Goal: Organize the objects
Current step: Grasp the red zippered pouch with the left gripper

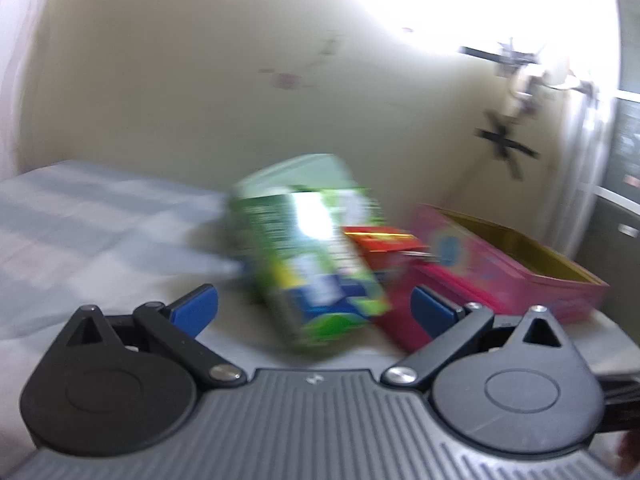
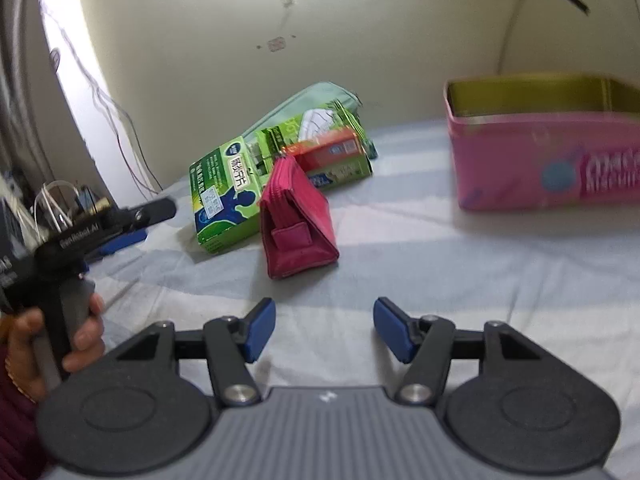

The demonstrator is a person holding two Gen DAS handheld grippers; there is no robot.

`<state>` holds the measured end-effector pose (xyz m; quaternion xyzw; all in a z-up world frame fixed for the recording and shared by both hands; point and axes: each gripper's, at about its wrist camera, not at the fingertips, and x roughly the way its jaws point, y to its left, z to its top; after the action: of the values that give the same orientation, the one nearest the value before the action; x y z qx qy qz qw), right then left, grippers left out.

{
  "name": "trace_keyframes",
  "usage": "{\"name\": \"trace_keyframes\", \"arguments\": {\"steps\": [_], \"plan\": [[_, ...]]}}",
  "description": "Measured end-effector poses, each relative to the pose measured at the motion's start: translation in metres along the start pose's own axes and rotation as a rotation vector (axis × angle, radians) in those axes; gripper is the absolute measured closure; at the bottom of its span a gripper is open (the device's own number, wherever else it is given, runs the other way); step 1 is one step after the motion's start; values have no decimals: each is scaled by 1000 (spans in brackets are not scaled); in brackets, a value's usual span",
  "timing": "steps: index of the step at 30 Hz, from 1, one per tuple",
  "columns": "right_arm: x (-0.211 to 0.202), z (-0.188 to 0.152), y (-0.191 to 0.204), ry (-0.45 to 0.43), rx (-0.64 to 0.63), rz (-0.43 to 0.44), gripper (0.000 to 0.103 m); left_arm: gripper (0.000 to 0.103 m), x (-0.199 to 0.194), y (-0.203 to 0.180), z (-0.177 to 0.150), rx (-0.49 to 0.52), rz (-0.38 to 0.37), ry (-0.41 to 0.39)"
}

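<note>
1. My hand gripped the handle of my left claw at the far left of the right wrist view; its blue pads stood spread wide, holding nothing.
2. Ahead of that claw, on the pale blue striped sheet, lay the green box, its long side angled back toward the wall. In the left wrist view the same box was blurred and sat just beyond the open pads, not touching them.
3. A pale green pouch lay behind the green box, touching it.
4. A small red box rested on top of the green box.
5. The magenta zip pouch stood just in front of the green box, leaning against it.
6. My right claw hovered over bare sheet, well short of the pouch, jaws partly apart and empty.
7. At the far right stood the pink tin, open-topped with a gold lining, well apart from the cluster.
</note>
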<state>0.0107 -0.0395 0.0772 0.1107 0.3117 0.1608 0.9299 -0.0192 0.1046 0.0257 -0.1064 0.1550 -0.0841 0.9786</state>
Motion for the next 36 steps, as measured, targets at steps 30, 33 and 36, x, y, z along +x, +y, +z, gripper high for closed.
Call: {"name": "trace_keyframes", "arguments": {"steps": [30,33,36], "plan": [[-76,-36,-54,-64,-35,-203,94,33,62,-128,-25,233,-487,283],[-76,-39,-62,-68,-21,-224,89,39,65,-148,-31,308,-503,290],[-76,-41,-62,-94,-31,-208,72,40,65,-153,-34,326,-487,290]]}}
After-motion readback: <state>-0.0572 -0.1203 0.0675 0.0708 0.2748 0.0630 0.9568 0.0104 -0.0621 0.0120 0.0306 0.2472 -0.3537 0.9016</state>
